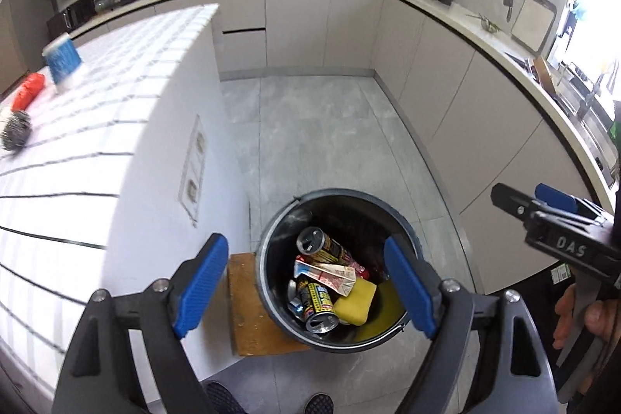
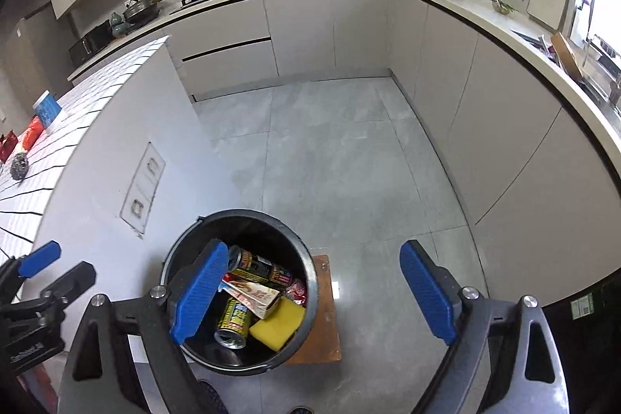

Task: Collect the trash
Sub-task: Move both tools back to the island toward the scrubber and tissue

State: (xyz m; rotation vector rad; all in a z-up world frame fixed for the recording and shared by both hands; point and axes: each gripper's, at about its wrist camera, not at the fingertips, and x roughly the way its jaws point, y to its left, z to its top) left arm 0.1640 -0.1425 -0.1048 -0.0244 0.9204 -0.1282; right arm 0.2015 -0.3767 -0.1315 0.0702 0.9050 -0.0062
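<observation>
White, grid-lined cloth covers the bench point(image 1: 97, 127), which rises to the left of both tools and carries what seems to be the rubbish not yet collected. Below the tools, on the grey floor, stands the black bucket point(image 1: 271, 258) on a small wooden board point(image 1: 248, 313); it holds cans, a flattened carton and a yellow sponge point(image 1: 355, 301).

On the bench, from far to near in the left wrist view, lie a blue-and-white cup point(image 1: 63, 64) on its side, a red packet point(image 1: 28, 92) with its long axis running roughly away from the camera, and a ball of steel wool point(image 1: 15, 134) nearest the bench edge. All three are up and to the left of the tools, well apart from them.

My judgement is that the coming move turns on that direction: the left tool point(image 1: 306, 286), nearer the bench, would have to lift and swing left, and the steel wool is the closest piece.

That left tool hangs over the bucket mouth, tilted downward, jaws spread wide with nothing between them. The right tool point(image 2: 314, 293) points down beside it, with its left finger point(image 2: 198, 293) over the bucket and its other finger over bare floor, equally wide and empty.
</observation>
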